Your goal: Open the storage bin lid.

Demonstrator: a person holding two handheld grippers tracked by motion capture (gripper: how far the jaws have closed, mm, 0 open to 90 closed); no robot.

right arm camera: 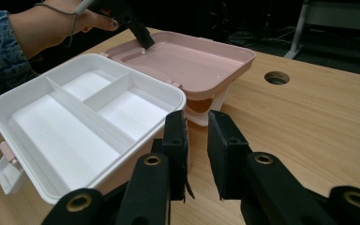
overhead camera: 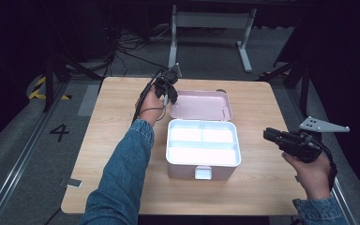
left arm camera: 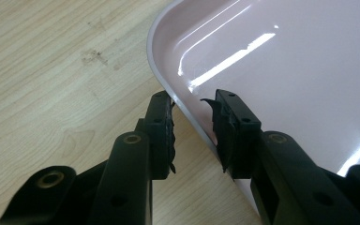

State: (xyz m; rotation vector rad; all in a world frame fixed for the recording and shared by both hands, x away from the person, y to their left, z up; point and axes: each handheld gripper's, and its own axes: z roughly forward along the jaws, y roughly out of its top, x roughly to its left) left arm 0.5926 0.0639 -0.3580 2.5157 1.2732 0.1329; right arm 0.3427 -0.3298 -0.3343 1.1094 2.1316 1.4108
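The pink box sits in the middle of the worktop with its lid folded back flat behind it and the white tray inside, split into three compartments, lying bare. Judging by this, either the opening is just finished or the closing is about to start; the lid has not yet been lifted. The left hand-held gripper reaches forward over the far left of the worktop, its jaws apart and straddling the lid's rim near a corner, one outside and one inside, not yet pinched on it. The right hand-held gripper is held low off the box's right side, pointing toward it, jaws a little apart and holding nothing. The left forearm stretches along the box's left side.
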